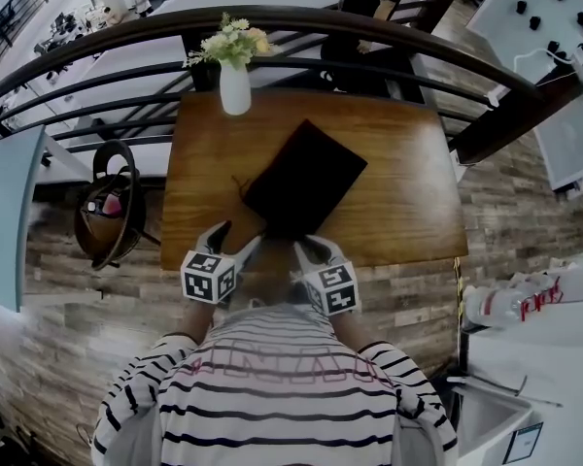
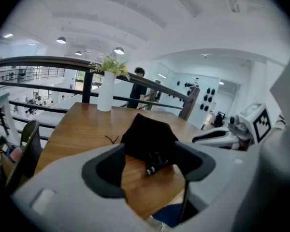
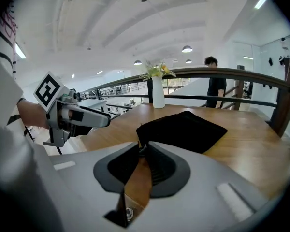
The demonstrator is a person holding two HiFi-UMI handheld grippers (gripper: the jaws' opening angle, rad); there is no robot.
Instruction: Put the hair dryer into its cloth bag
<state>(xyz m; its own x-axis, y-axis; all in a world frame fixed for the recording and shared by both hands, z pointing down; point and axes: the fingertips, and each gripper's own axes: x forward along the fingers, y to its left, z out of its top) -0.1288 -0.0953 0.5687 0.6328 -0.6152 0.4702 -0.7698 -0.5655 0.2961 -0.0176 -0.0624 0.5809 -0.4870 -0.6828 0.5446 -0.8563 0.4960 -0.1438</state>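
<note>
A black cloth bag (image 1: pixel 304 178) lies flat in the middle of the wooden table (image 1: pixel 408 192), its mouth toward me. The hair dryer itself is hidden; in the left gripper view a dark cable loop and a small plug (image 2: pixel 151 169) show at the mouth of the bag (image 2: pixel 147 134). My left gripper (image 1: pixel 238 239) hangs over the table's near edge, just left of the bag's mouth, open and with nothing held (image 2: pixel 150 150). My right gripper (image 1: pixel 306 246) sits at the bag's near corner, with its jaws nearly together on the edge of the bag (image 3: pixel 183 129) in the right gripper view (image 3: pixel 139 146).
A white vase with flowers (image 1: pixel 234 83) stands at the table's far edge, in front of a dark curved railing (image 1: pixel 301 17). A chair with a bag on it (image 1: pixel 107 212) is to the left. A white counter with a bottle (image 1: pixel 510 304) is at the right. A person (image 3: pixel 216 79) stands beyond the railing.
</note>
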